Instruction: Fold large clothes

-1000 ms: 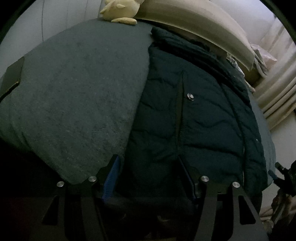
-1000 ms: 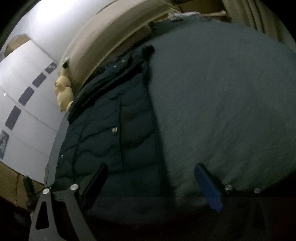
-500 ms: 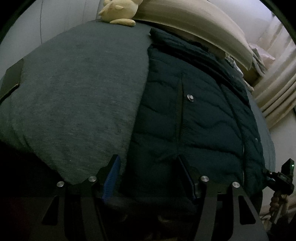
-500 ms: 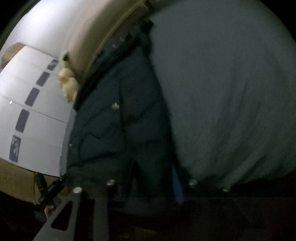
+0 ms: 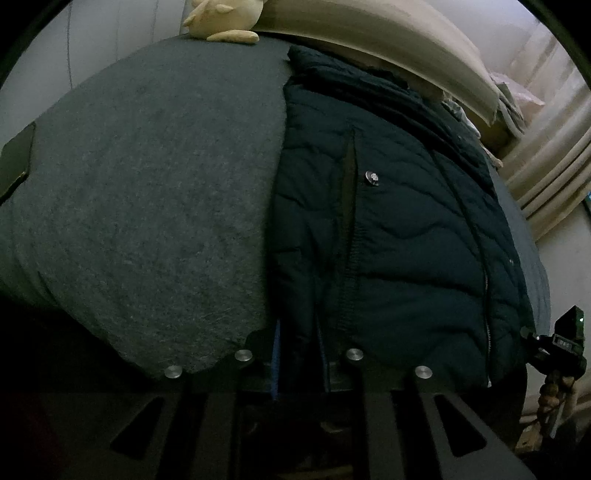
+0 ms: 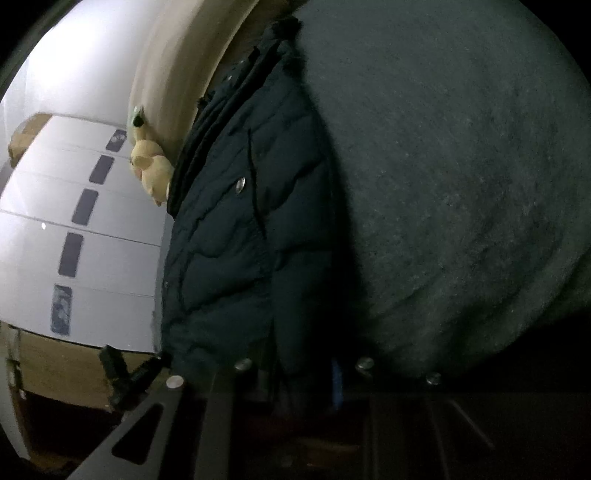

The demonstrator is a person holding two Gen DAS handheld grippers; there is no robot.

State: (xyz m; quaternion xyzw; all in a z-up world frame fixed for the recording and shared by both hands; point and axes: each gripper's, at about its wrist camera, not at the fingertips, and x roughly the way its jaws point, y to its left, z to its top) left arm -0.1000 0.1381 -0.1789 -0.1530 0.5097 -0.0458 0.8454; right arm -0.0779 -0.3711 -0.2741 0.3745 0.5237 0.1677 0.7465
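A dark teal quilted jacket (image 5: 406, 229) lies flat along a bed covered in a grey blanket (image 5: 147, 184), collar toward the headboard. In the left wrist view my left gripper (image 5: 299, 354) sits at the jacket's near hem, jaws closing, with a fold of the hem pinched between the blue pads. In the right wrist view the same jacket (image 6: 229, 240) runs up the frame beside the blanket (image 6: 443, 184). My right gripper (image 6: 304, 369) is at the hem's other corner, jaws closing with dark fabric squeezed between them.
A yellow plush toy (image 5: 221, 18) rests at the head of the bed by a beige headboard (image 5: 369, 37). Curtains (image 5: 546, 166) hang on the right. A small black device on a stand (image 5: 565, 343) is beside the bed. White cupboard doors (image 6: 74, 184) face the bed.
Both grippers' jaws came together on the jacket's near hem. The right gripper dropped toward the hem and rolled, so its view tilted; the left stayed in place.
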